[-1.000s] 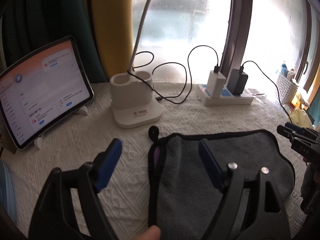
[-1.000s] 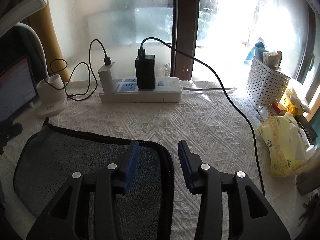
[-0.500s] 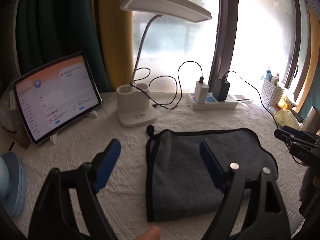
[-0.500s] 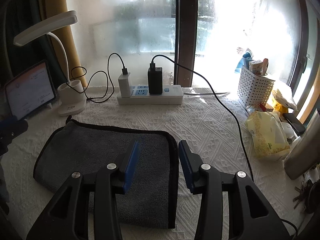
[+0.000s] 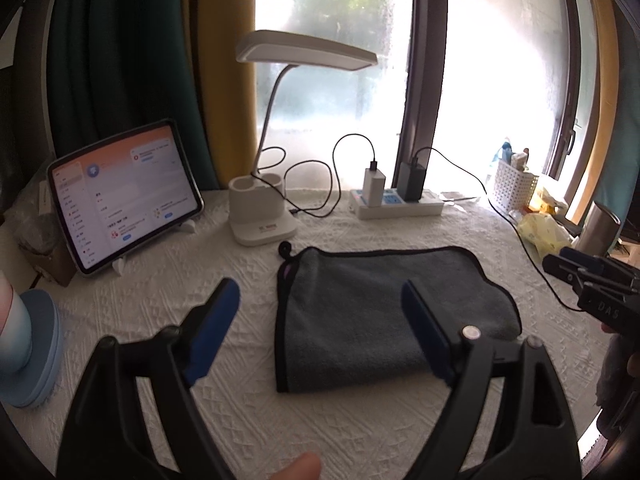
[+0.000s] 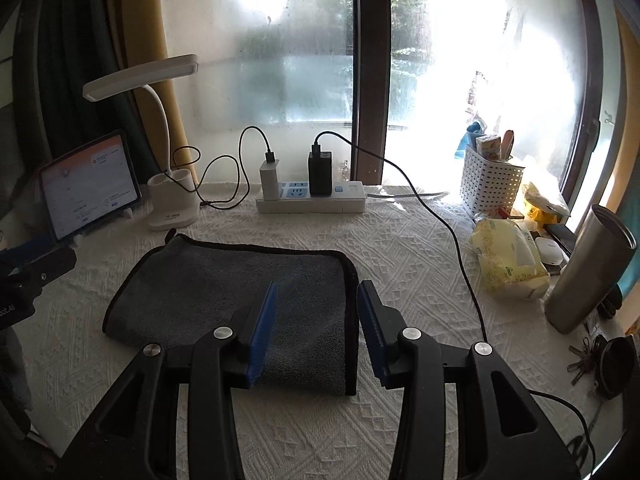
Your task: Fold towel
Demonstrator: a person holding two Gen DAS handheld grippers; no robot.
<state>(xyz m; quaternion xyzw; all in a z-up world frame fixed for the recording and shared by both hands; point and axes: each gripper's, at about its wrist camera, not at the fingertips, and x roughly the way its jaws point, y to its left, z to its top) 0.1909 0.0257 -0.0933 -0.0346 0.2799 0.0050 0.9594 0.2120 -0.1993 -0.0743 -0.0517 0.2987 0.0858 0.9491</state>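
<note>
A grey towel (image 5: 380,304) with black edging lies folded flat on the white textured tablecloth (image 5: 168,280); it also shows in the right wrist view (image 6: 224,292). My left gripper (image 5: 320,320) is open and empty, held above the towel's left edge. My right gripper (image 6: 316,320) is open and empty, held above the towel's right edge. Each gripper shows at the edge of the other's view, the right one (image 5: 588,280) and the left one (image 6: 32,272).
A tablet (image 5: 124,196) on a stand, a white desk lamp (image 5: 264,216) and a power strip (image 5: 400,204) with chargers stand at the back. A white basket (image 6: 490,184), a yellow packet (image 6: 508,260), a steel tumbler (image 6: 588,268) and keys (image 6: 588,360) are at the right.
Both grippers have pulled back and up from the towel, so more of the table shows. The towel has stayed folded and still.
</note>
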